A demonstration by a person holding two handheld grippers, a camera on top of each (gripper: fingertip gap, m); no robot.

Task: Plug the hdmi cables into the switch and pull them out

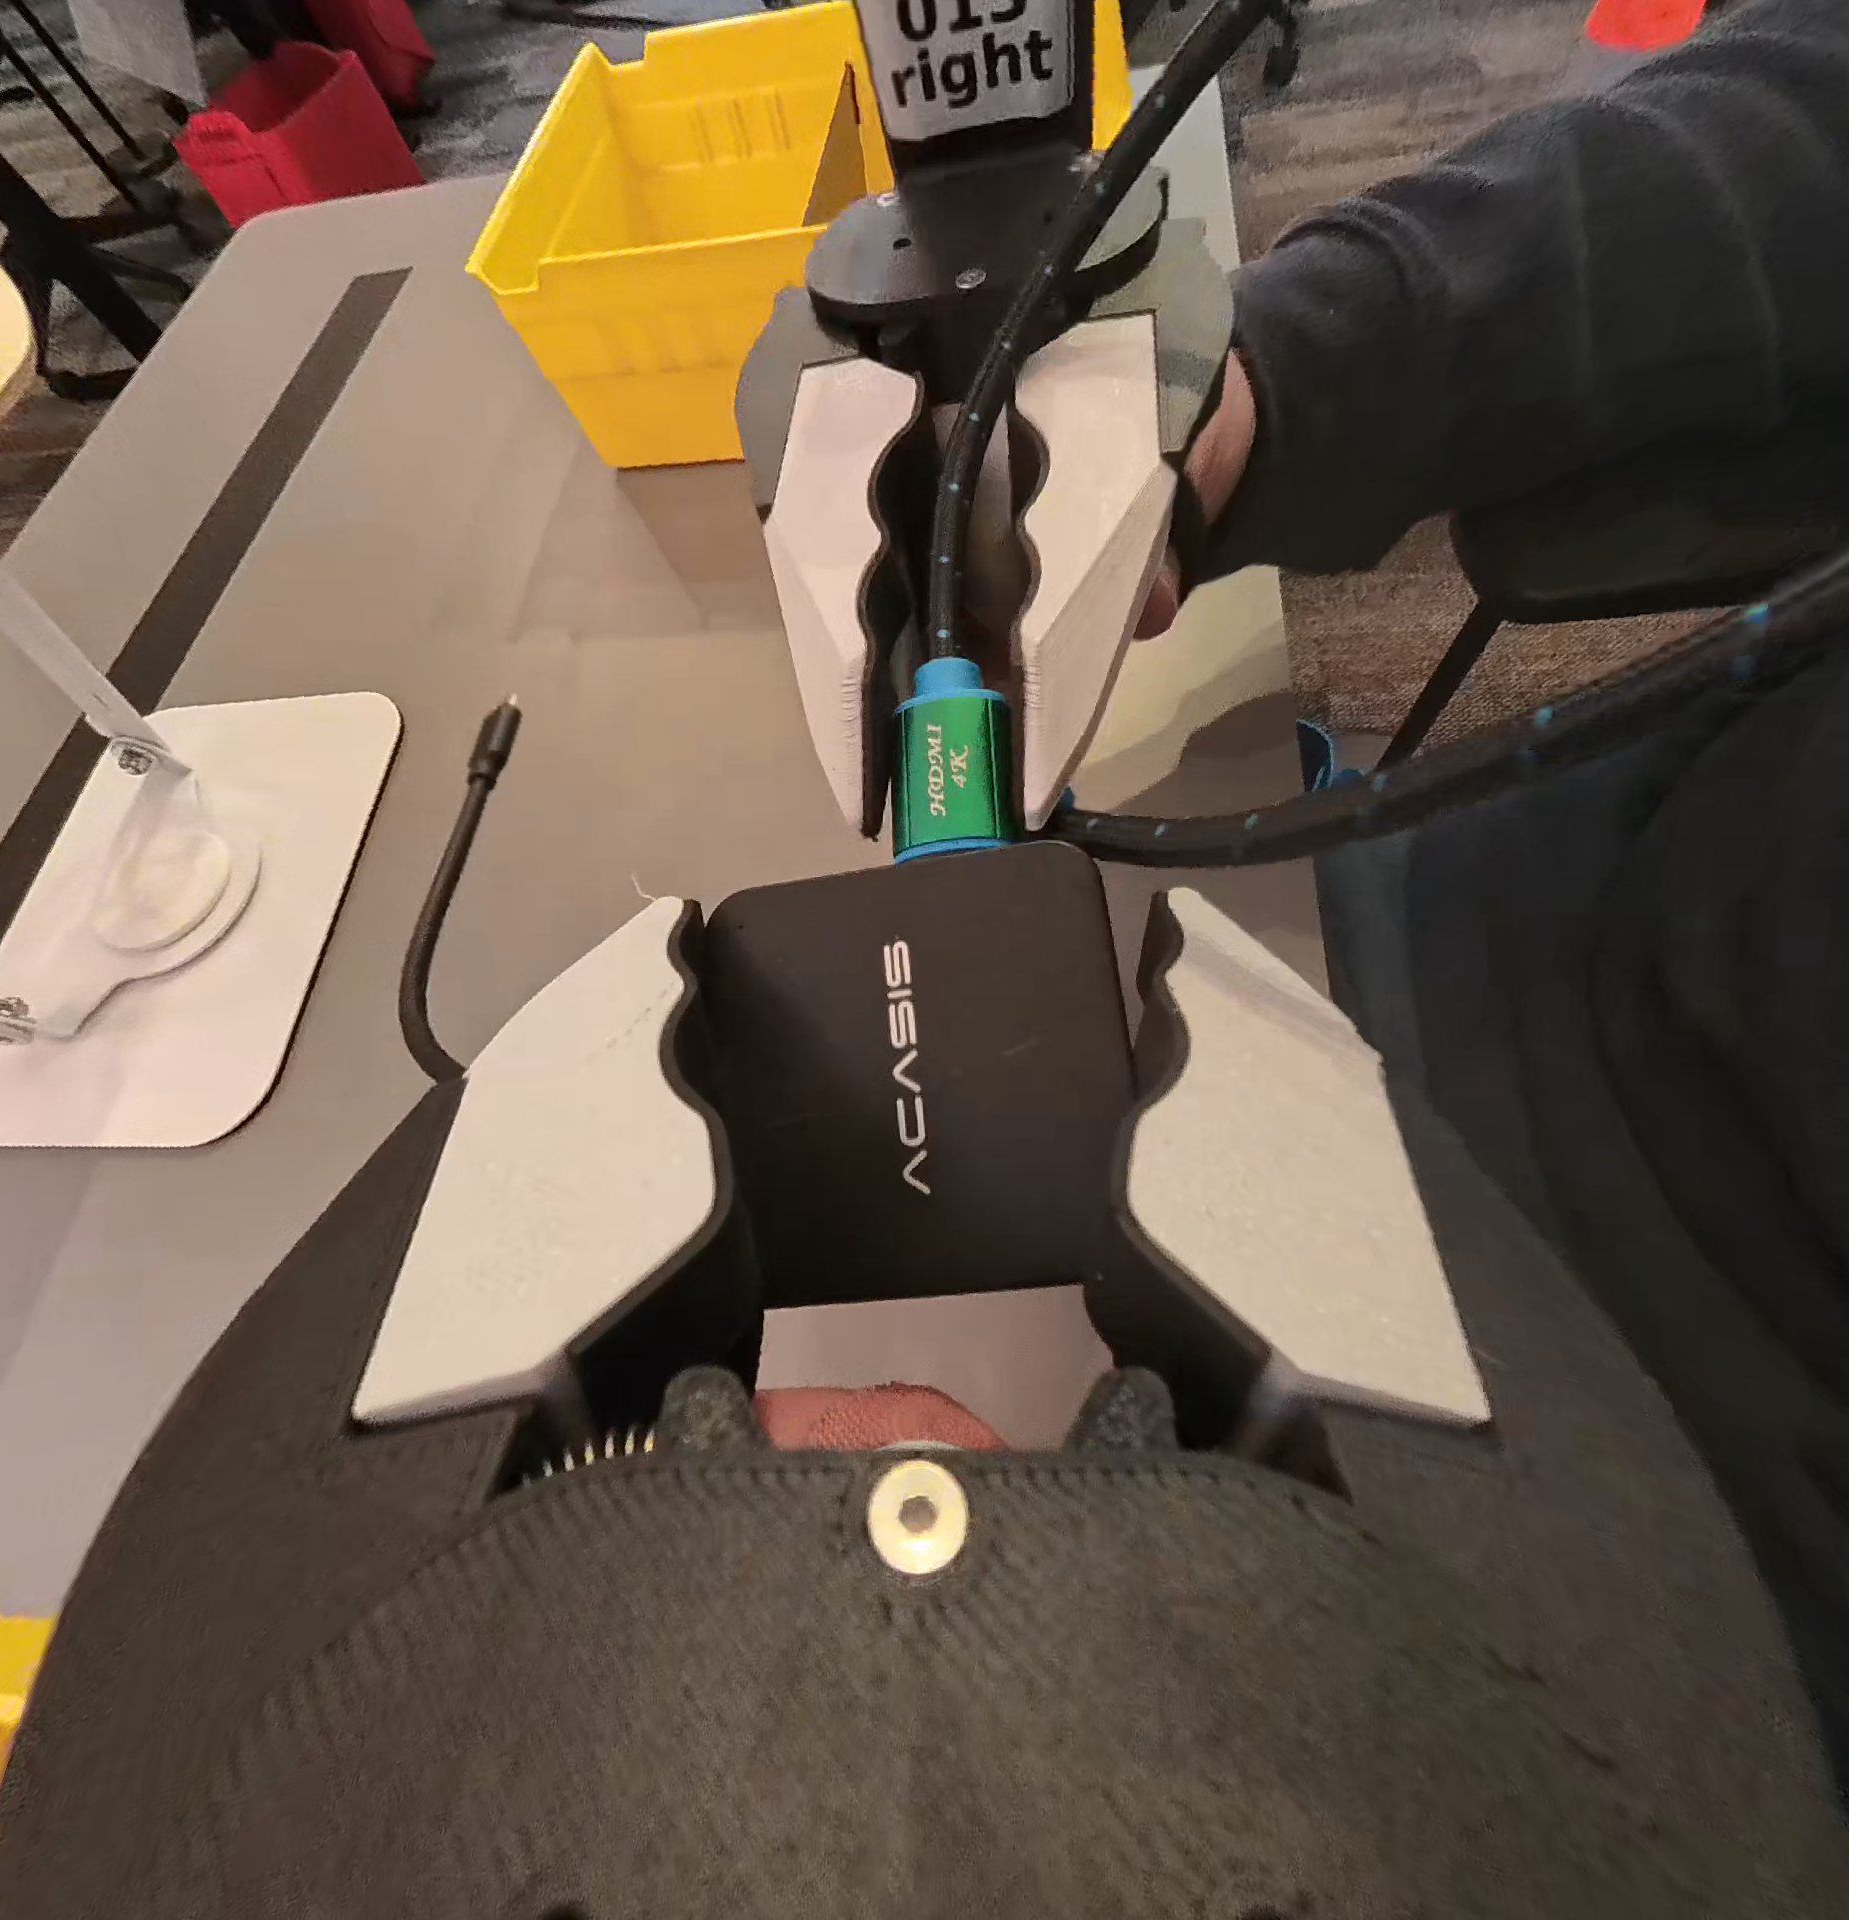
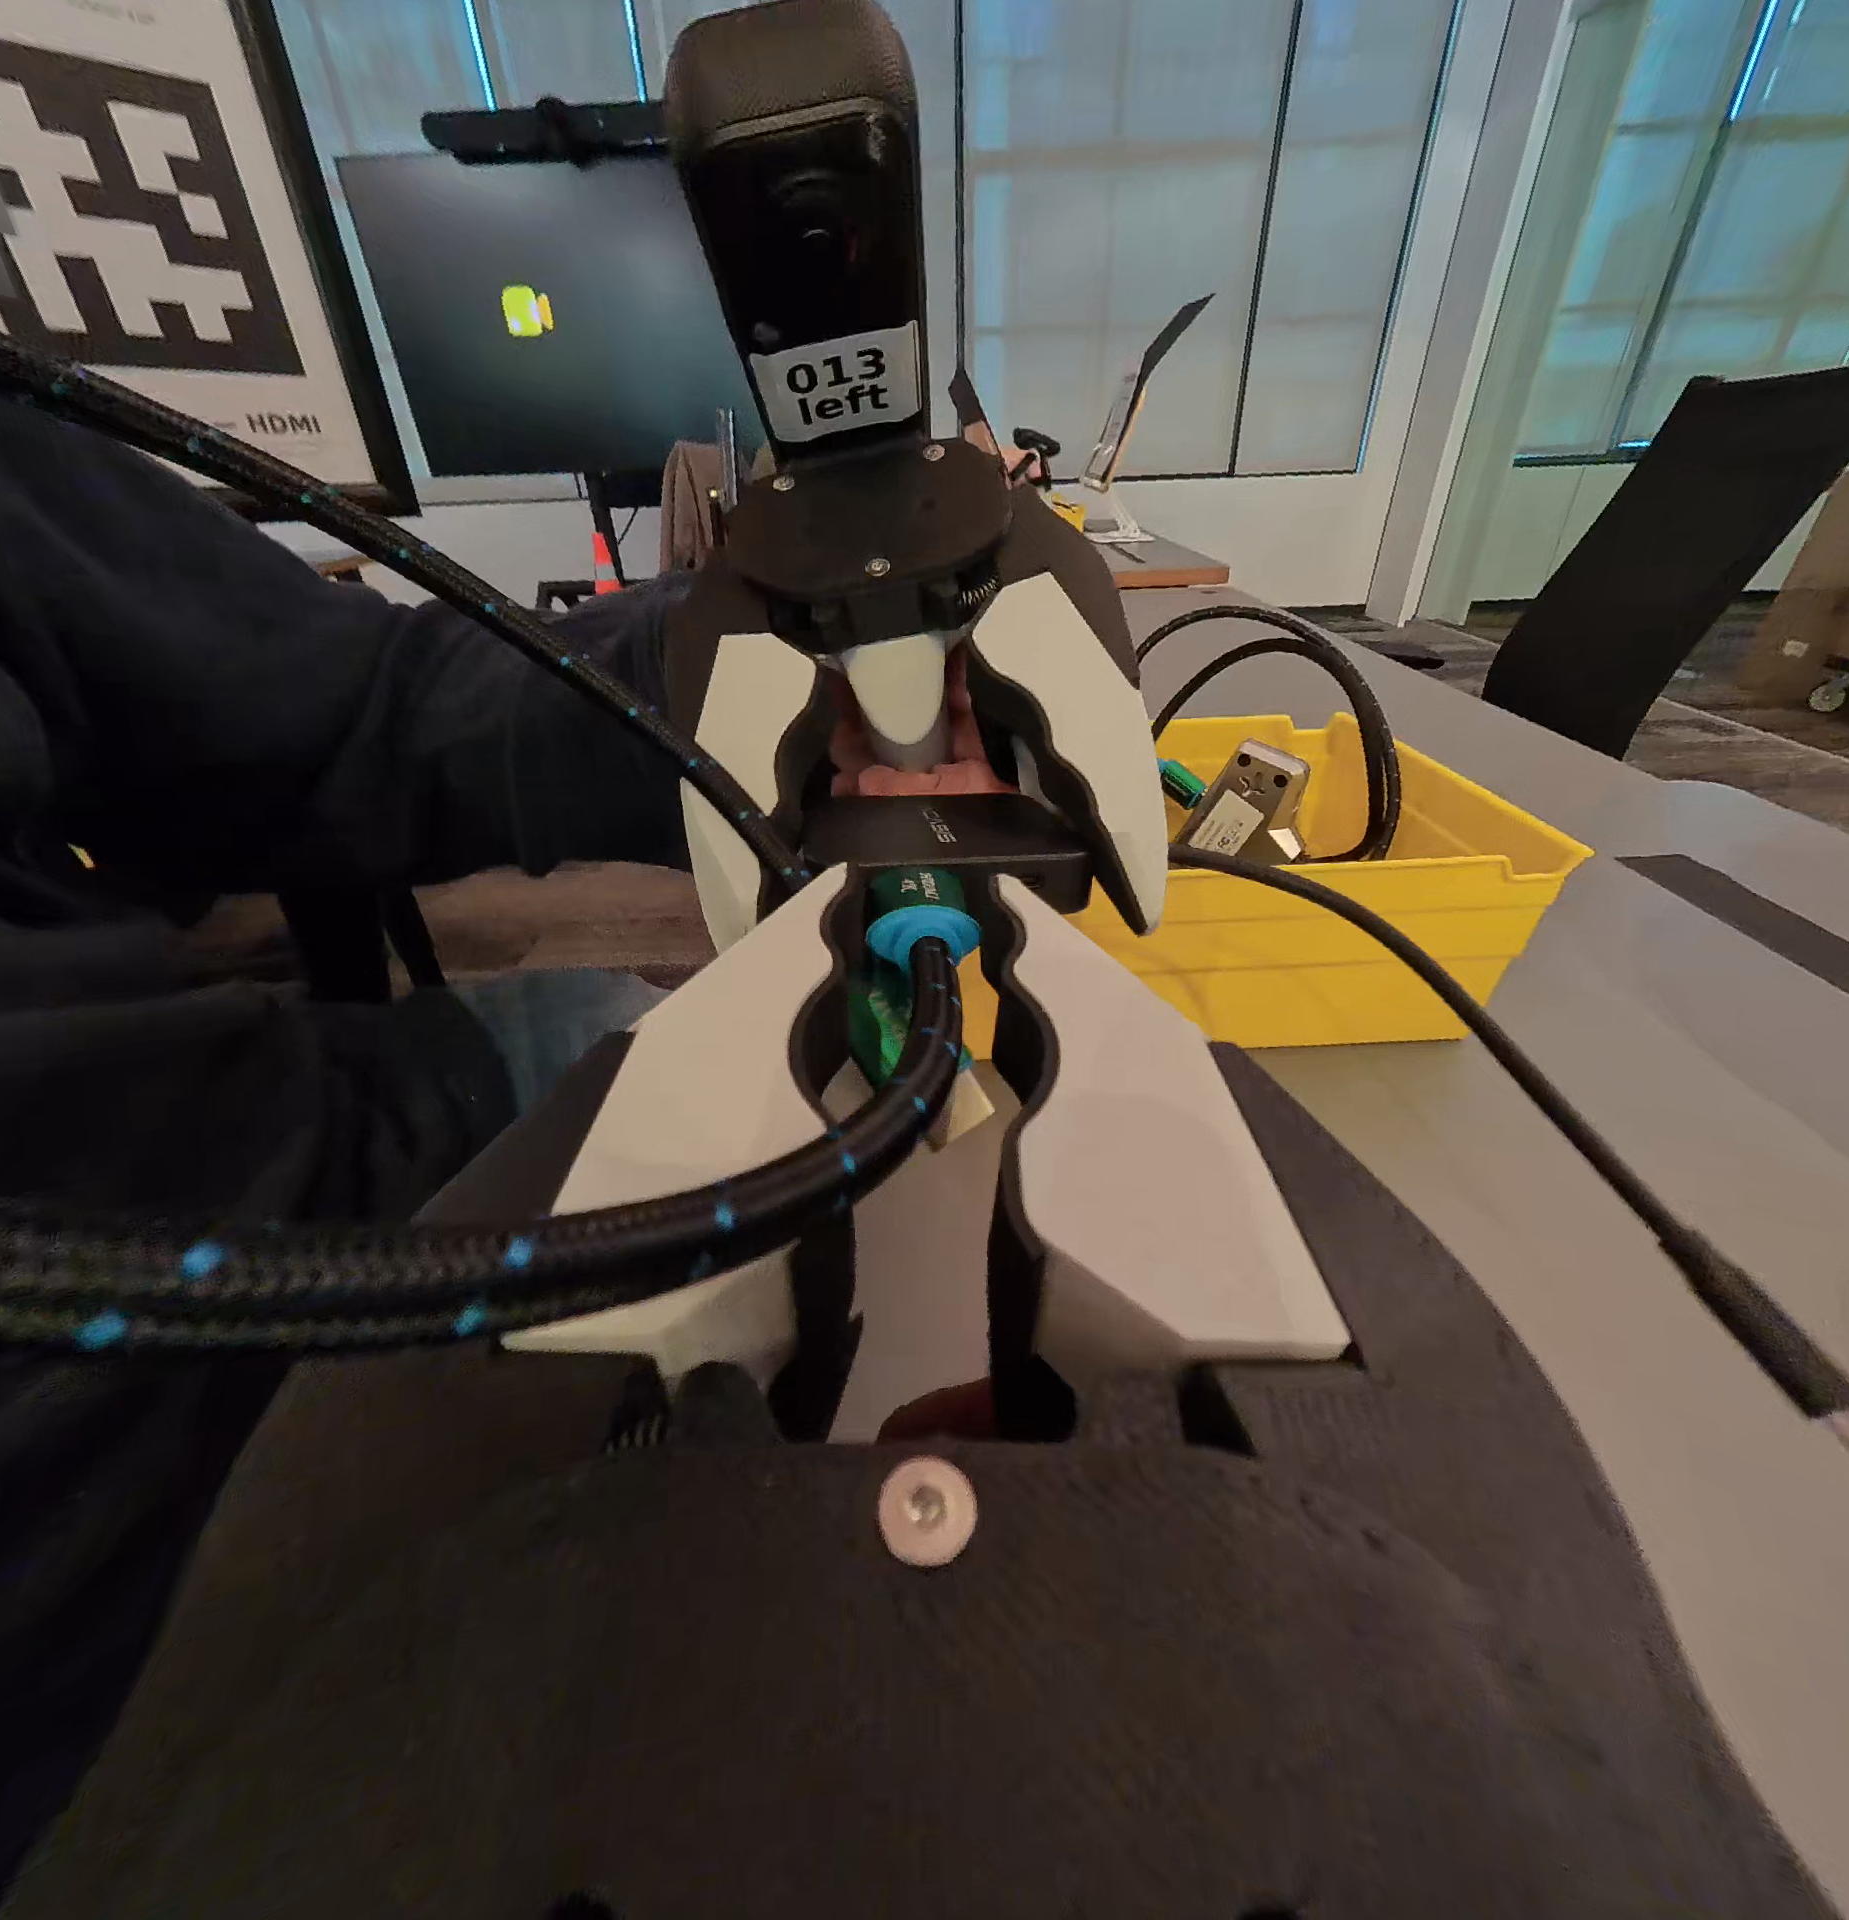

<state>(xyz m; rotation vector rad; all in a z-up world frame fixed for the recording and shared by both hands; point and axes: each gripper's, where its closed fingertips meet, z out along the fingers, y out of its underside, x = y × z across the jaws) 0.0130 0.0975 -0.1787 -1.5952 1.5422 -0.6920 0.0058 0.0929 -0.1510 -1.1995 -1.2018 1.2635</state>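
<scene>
Left wrist view: left gripper (image 1: 925,1049) clamped across the flat black rectangular switch box (image 1: 915,1070), raised off the grey table (image 1: 276,1299); right gripper (image 1: 946,727) closed on the green metal HDMI plug with blue collar (image 1: 949,774), its nose meeting the switch's far edge; whichever way it travels, the plug is best kept straight in line with the port, the switch held steady. Right wrist view: same plug (image 2: 899,899) pinched narrowly, braided black-and-blue cable (image 2: 587,1236) trailing left; yellow plastic bin (image 2: 1346,935) holds coiled black cable (image 2: 1356,707) and a small silver adapter (image 2: 1247,800).
</scene>
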